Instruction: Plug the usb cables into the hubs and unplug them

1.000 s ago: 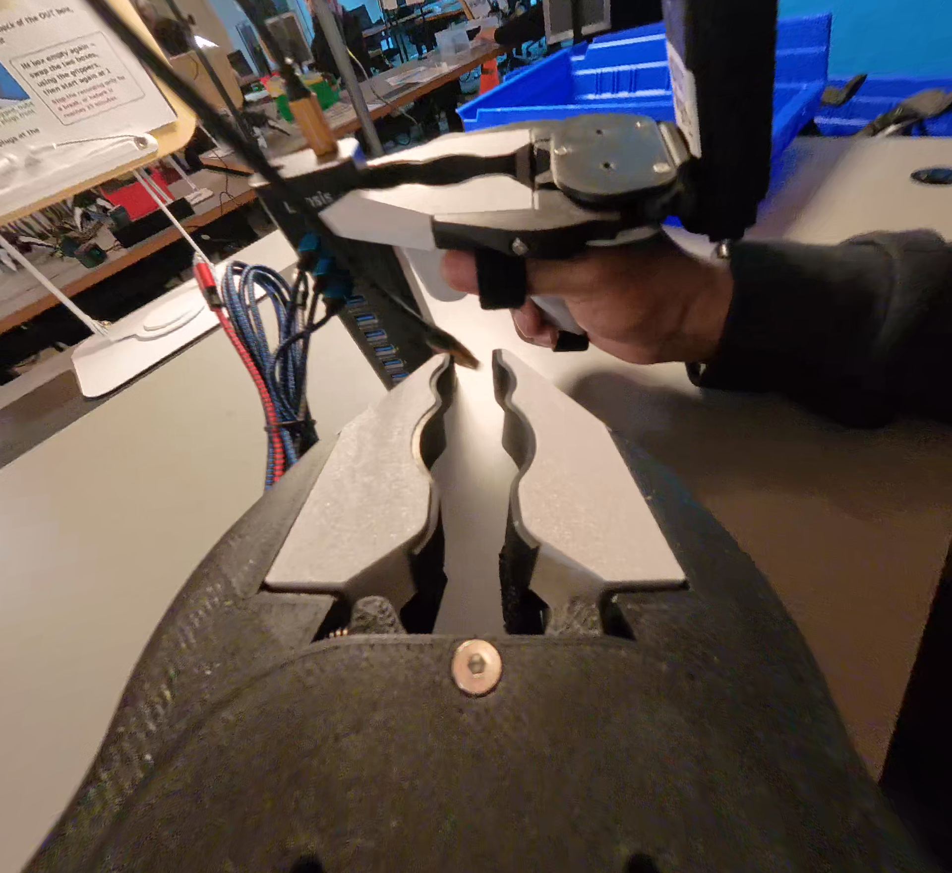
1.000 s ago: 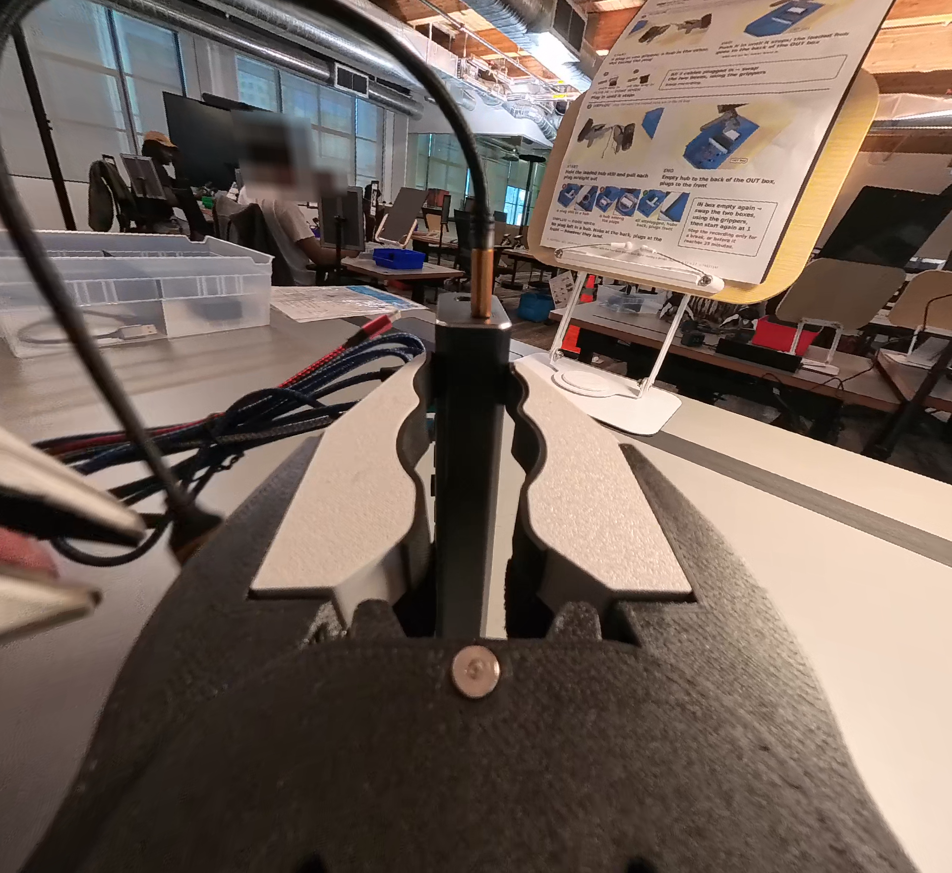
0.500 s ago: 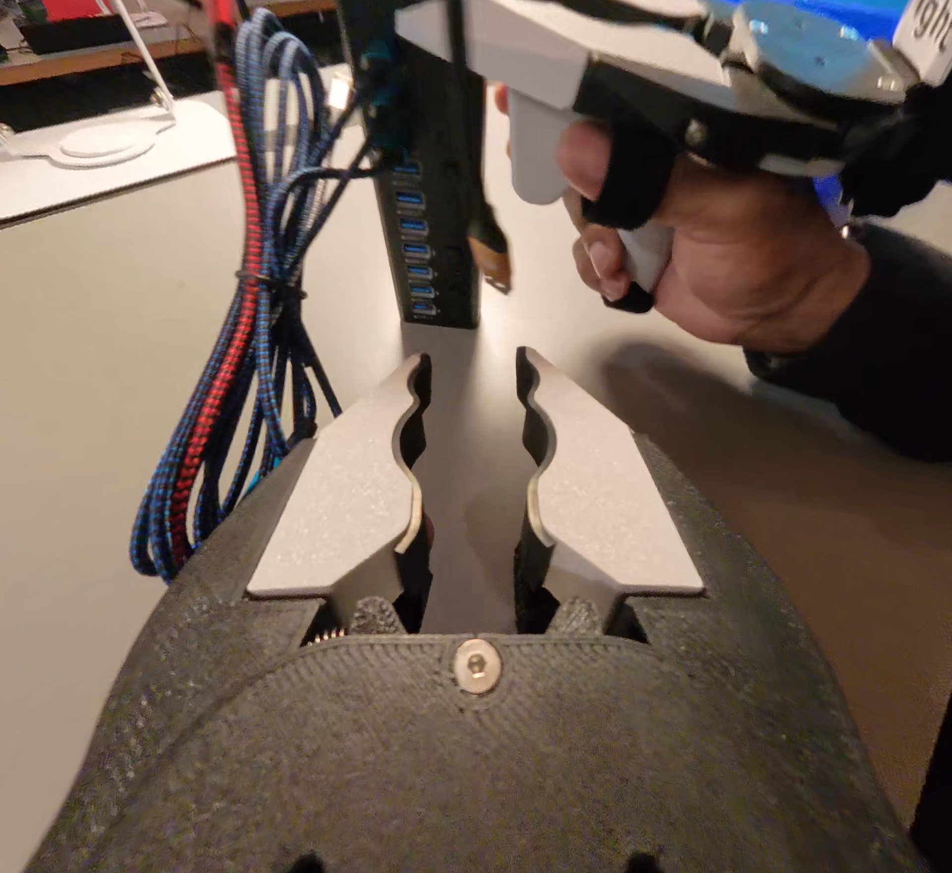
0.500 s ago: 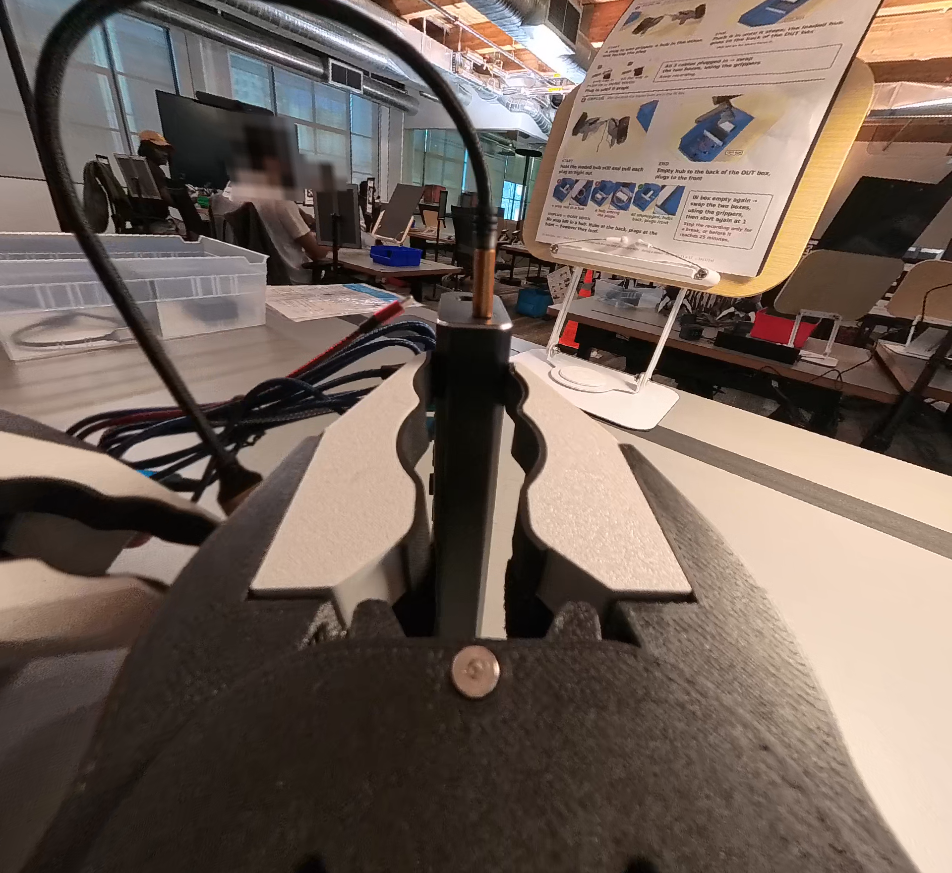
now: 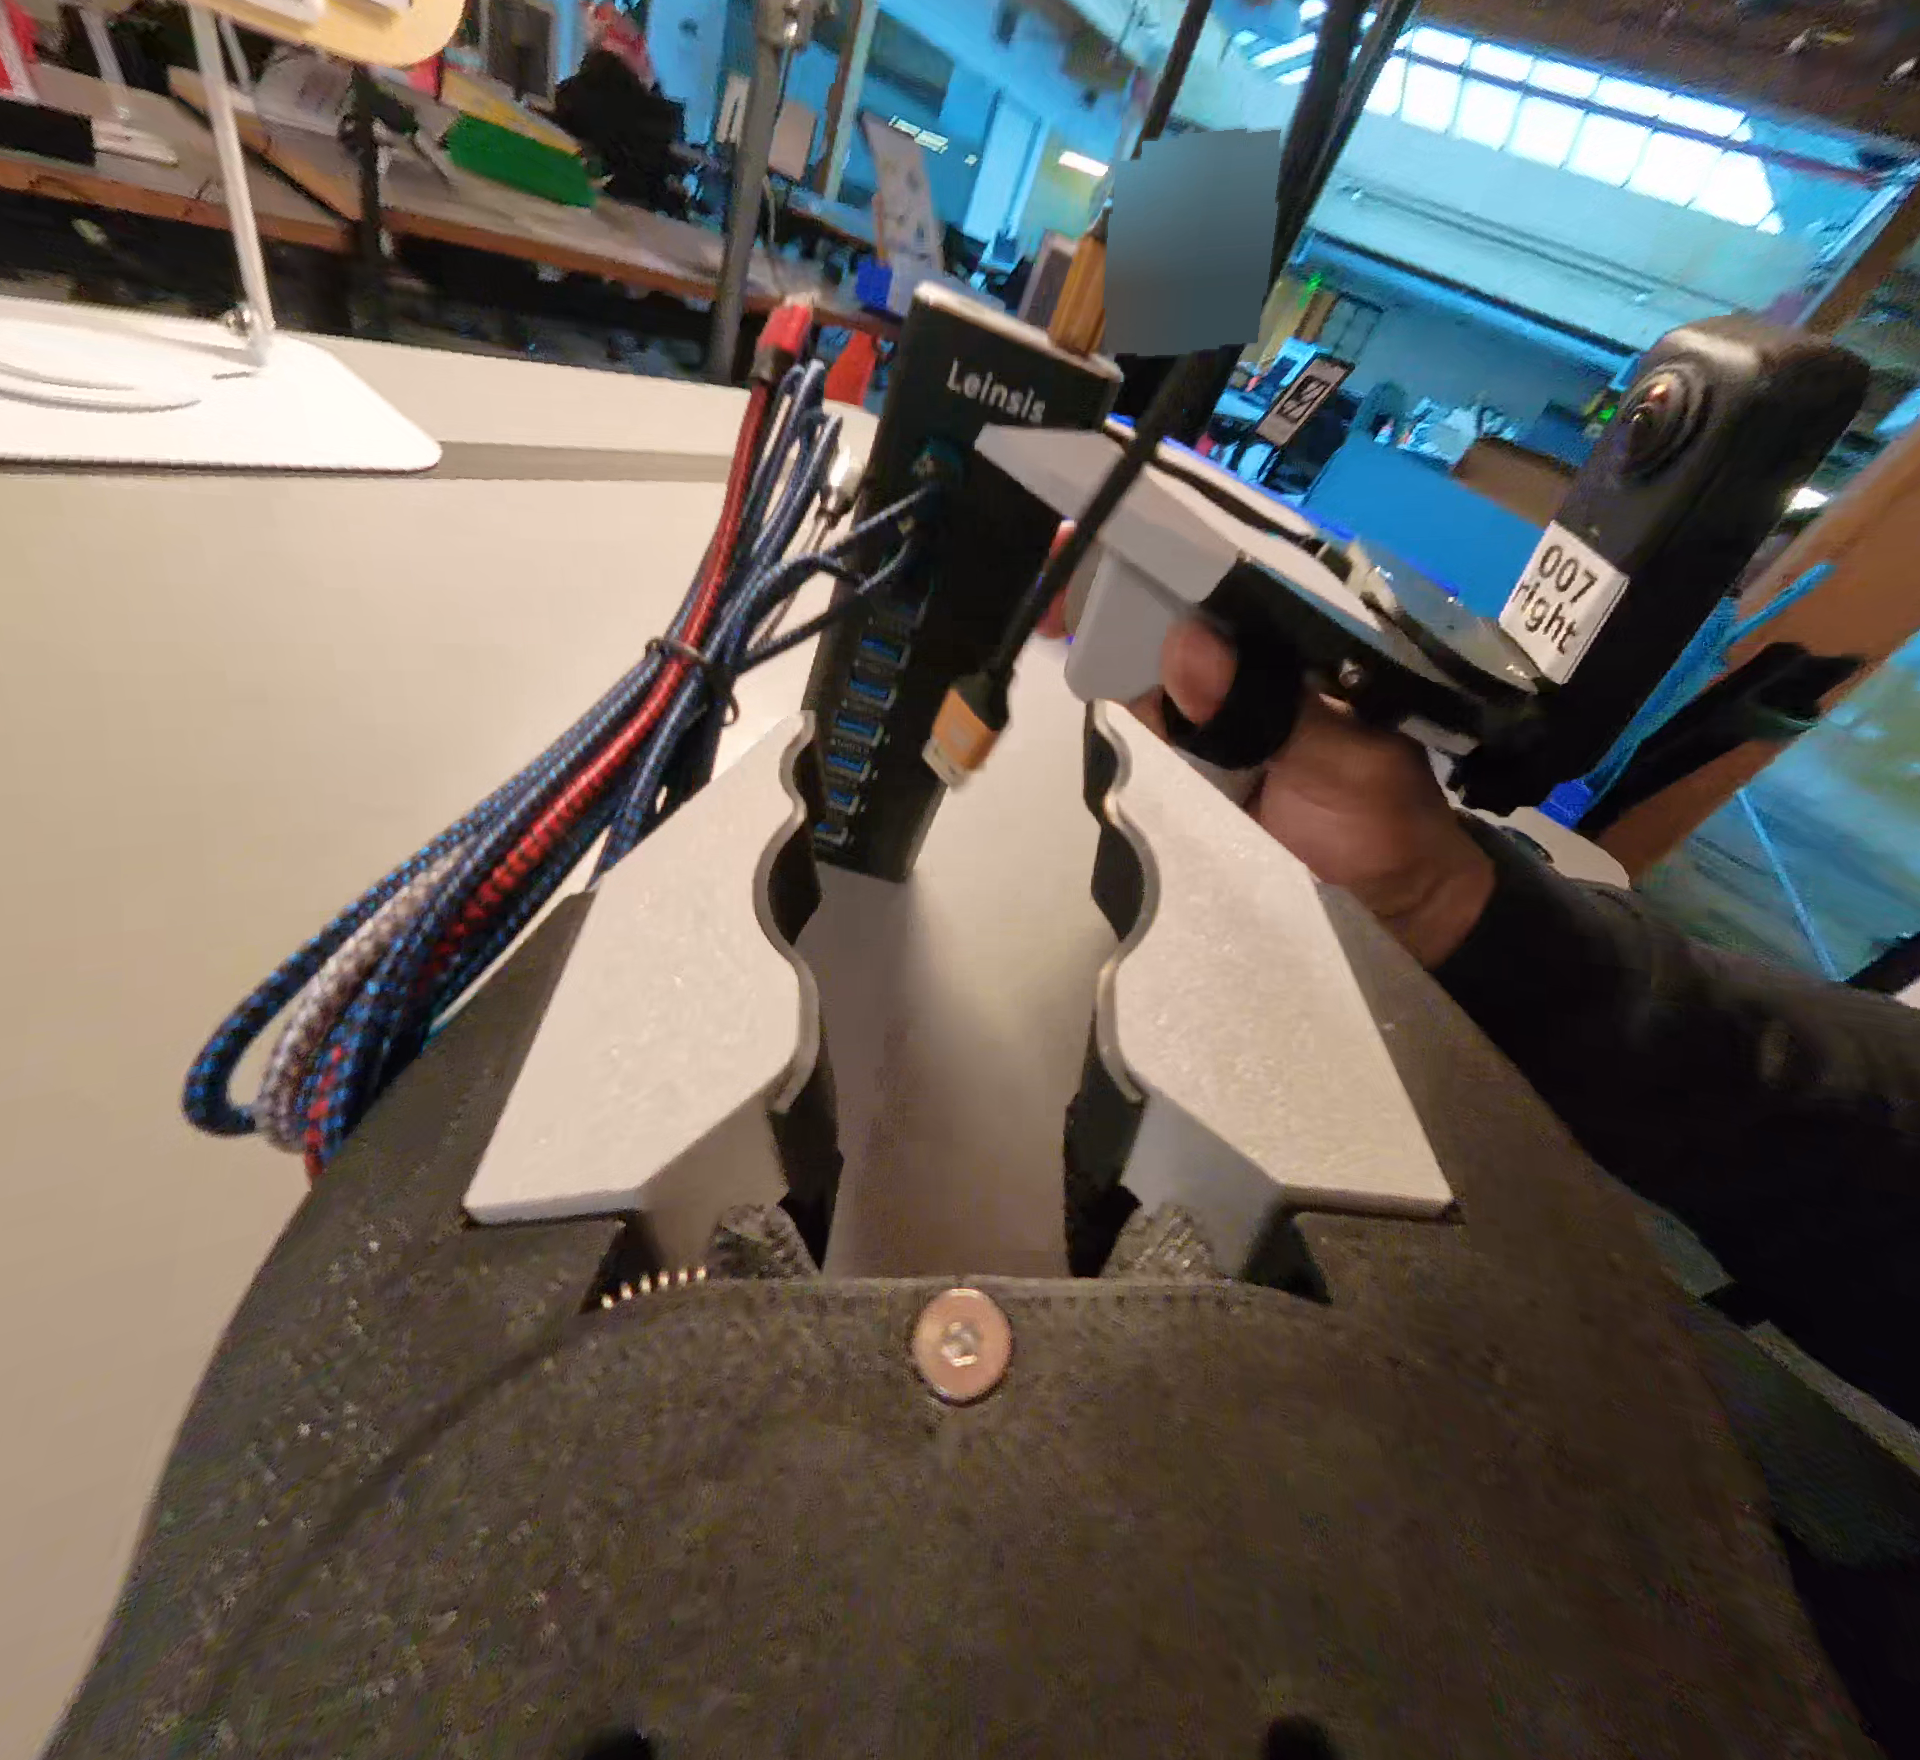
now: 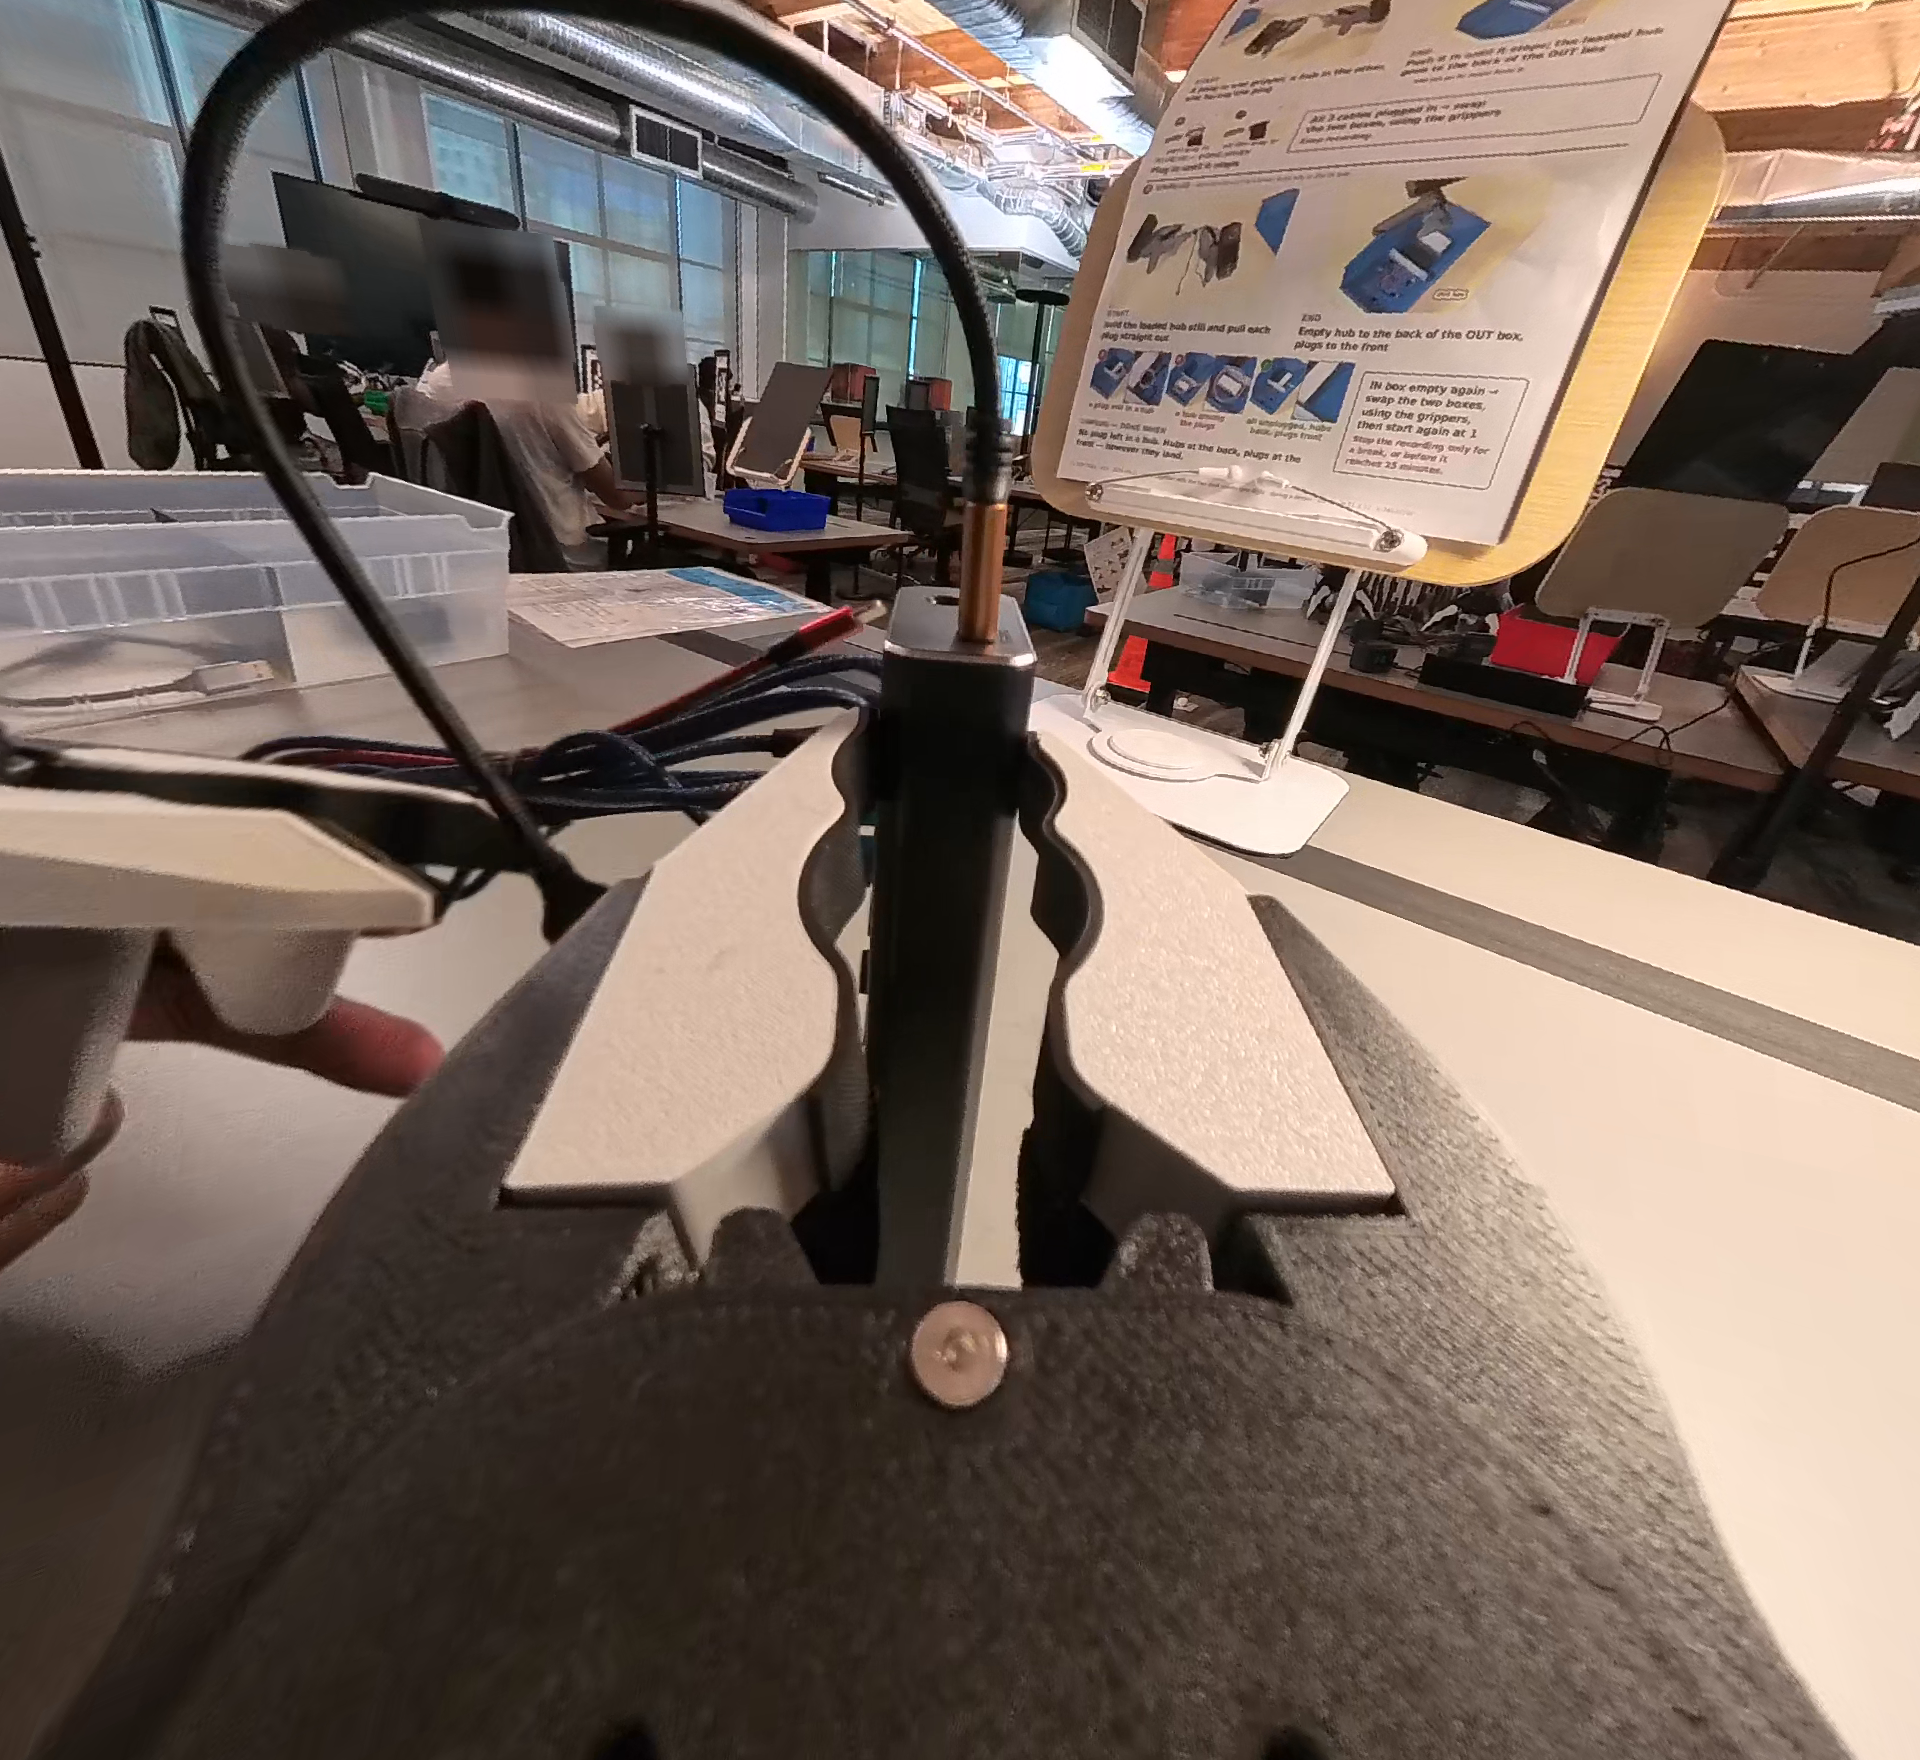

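Black and upright, the hub (image 6: 951, 837) stands on the table (image 5: 260, 671), clamped between the right gripper (image 6: 948, 775) fingers. An orange plug (image 5: 966, 731) dangles just beside its ports. The left gripper (image 5: 948, 775) gapes wide, empty, near braided cables (image 5: 582, 827).

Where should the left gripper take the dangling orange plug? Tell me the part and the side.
Grip the orange plug by its flat shell, behind the metal tip. It hangs tilted beside the hub, so the open left gripper can probably close on it from below.
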Motion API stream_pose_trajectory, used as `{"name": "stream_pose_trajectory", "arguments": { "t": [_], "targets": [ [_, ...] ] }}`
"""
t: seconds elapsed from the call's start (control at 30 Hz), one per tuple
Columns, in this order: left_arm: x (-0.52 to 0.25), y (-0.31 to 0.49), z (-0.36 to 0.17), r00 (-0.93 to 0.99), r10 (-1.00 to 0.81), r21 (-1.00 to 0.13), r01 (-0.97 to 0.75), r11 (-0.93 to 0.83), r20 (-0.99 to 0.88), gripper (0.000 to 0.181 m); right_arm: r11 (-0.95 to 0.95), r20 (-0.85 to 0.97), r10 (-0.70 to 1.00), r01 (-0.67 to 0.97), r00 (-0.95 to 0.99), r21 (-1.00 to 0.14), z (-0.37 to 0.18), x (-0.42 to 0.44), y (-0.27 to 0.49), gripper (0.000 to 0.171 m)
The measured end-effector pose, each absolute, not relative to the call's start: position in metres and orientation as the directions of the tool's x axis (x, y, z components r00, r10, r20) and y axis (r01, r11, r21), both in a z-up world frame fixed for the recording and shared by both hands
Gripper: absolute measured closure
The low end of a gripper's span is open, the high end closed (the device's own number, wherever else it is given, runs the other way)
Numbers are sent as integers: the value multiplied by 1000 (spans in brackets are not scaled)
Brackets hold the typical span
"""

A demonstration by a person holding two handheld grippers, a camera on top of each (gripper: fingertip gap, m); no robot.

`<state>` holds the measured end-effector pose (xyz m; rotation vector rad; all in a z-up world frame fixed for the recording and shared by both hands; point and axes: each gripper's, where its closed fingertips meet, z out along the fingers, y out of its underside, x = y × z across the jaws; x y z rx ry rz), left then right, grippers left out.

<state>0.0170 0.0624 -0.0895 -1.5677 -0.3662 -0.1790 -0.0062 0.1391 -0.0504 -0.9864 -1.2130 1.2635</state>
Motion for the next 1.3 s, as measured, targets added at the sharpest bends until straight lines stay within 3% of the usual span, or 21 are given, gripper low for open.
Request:
{"name": "stream_pose_trajectory", "arguments": {
  "t": [0.37, 0.57, 0.8, 1.03, 1.2, 1.3],
  "targets": [
    [26, 70, -86, 988, -103, -994, 110, -13, 111, 123, 71, 83, 993, -139, -80, -988, -51, -7, 143, 145],
    [25, 78, -102, 994, -76, -990, 73, -117, 83, 119, 68, 81, 993, -142, -84, -988, -51, -7, 142, 145],
    [31, 84, -97, 991, -129, -993, -37, -112, -22, 129, 75, 91, 990, -149, -104, -986, -50, -7, 137, 145],
    [32, 88, -110, 976, -180, -966, -155, -205, -118, 163, 85, 102, 989, -149, -110, -985, -50, -7, 135, 145],
    [25, 88, -124, 979, -125, -936, -194, -295, -164, 163, 95, 113, 987, -149, -116, -984, -50, -7, 132, 145],
    [26, 89, -124, 992, -61, -937, -126, -325, -112, 163, 119, 138, 983, -152, -119, -981, -50, -6, 128, 145]
  ]
}}
